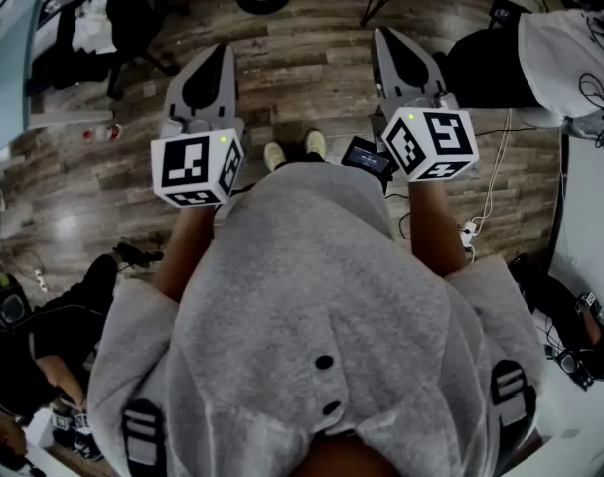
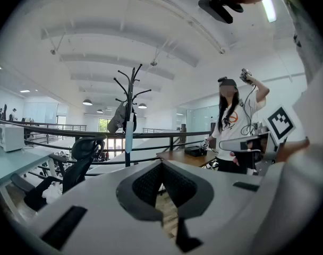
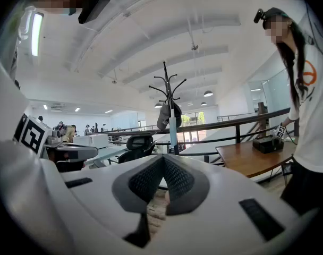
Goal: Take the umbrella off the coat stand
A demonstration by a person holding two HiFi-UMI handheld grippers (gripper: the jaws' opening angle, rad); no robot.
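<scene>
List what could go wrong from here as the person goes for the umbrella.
1. The left tool and right tool are both shut and empty; unless opened, they may knock the umbrella rather than grip it.
2. A grey garment hangs beside it on the coat stand and could be dragged off.
3. An office chair near the stand may crowd the approach.
</scene>
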